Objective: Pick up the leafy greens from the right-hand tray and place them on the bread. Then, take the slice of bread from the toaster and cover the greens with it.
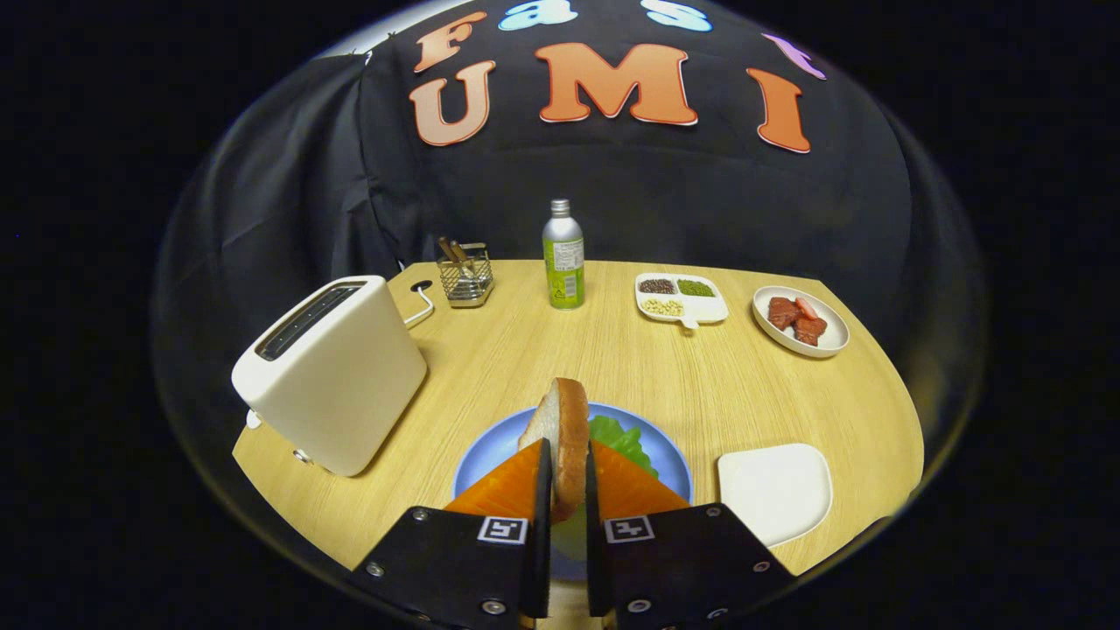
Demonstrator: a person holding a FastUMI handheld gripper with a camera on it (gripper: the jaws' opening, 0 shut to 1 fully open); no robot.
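Now the jaws are pinching the bread slice [567, 437] upright by its crust edge, just above the leafy greens [623, 440] on the blue plate [669, 464]. Being light, soft and crushable, it is probably needing only gentle pressure.

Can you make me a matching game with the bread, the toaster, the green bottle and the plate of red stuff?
Things:
1. bread slice
2. toaster
3. green bottle
4. plate of red pieces

Places:
A. far right of the table
B. pinched between the fingers of the gripper, over the blue plate
C. standing at the back, middle of the table
D. left of the blue plate

Pairs: 1-B, 2-D, 3-C, 4-A
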